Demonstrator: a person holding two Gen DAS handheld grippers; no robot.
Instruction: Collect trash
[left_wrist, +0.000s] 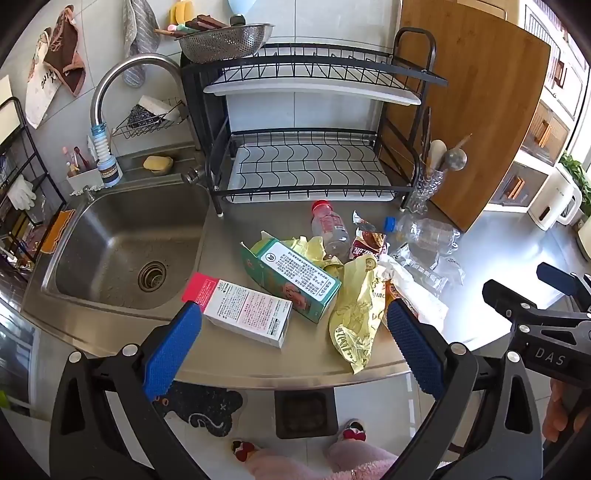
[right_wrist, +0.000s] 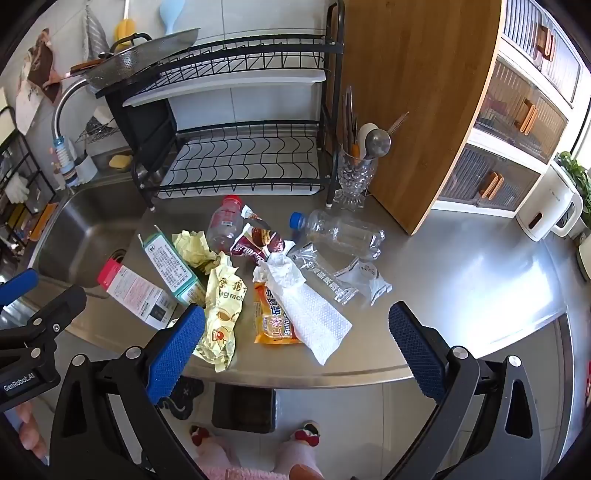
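Trash lies in a heap on the steel counter (right_wrist: 461, 280): a pink-and-white carton (left_wrist: 245, 308), a green carton (left_wrist: 295, 275), a yellow wrapper (left_wrist: 356, 314), a red-capped bottle (left_wrist: 330, 227), a clear blue-capped bottle (right_wrist: 343, 232), a white paper towel (right_wrist: 314, 314) over an orange packet (right_wrist: 269, 317), a brown wrapper (right_wrist: 256, 242) and clear plastic bags (right_wrist: 332, 275). My left gripper (left_wrist: 291, 343) is open above the front edge, over the pink carton. My right gripper (right_wrist: 295, 343) is open over the towel and orange packet. A black bin (right_wrist: 243, 408) stands on the floor below.
A sink (left_wrist: 122, 251) is at the left. A black dish rack (left_wrist: 314, 129) stands behind the trash, a glass utensil holder (right_wrist: 354, 177) and a wooden board (right_wrist: 417, 103) beside it. A white kettle (right_wrist: 550, 206) is at the far right. The person's slippered feet (right_wrist: 306, 432) flank the bin.
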